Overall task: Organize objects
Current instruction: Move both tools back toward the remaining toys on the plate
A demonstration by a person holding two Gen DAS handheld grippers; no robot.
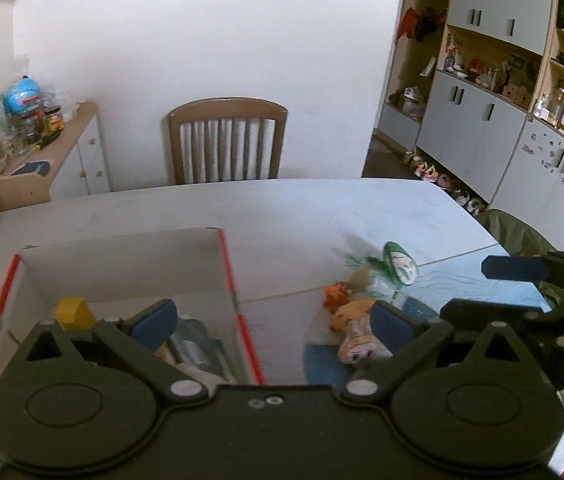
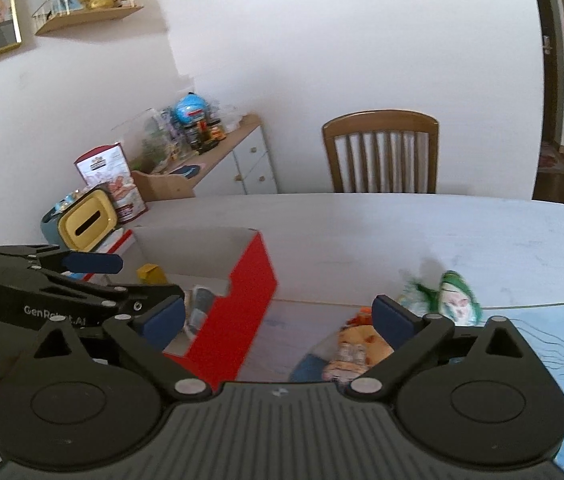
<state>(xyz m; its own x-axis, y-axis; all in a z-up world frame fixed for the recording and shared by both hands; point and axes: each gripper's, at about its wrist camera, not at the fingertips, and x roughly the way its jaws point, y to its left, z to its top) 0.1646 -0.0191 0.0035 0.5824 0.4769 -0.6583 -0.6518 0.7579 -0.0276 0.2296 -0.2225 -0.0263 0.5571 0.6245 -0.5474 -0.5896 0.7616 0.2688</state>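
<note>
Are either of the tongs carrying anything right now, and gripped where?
Nothing is held. The left tongs and right tongs are both open and empty, above the box and toys.

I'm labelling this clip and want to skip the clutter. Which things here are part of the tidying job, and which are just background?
Part of the job:
- red cardboard box, yellow block already inside
- green packet, loose on the table
- orange toy beside it
- left gripper and right gripper, both open

Just lying about:
- wooden chair
- jars on the sideboard
- yellow tissue box
</note>
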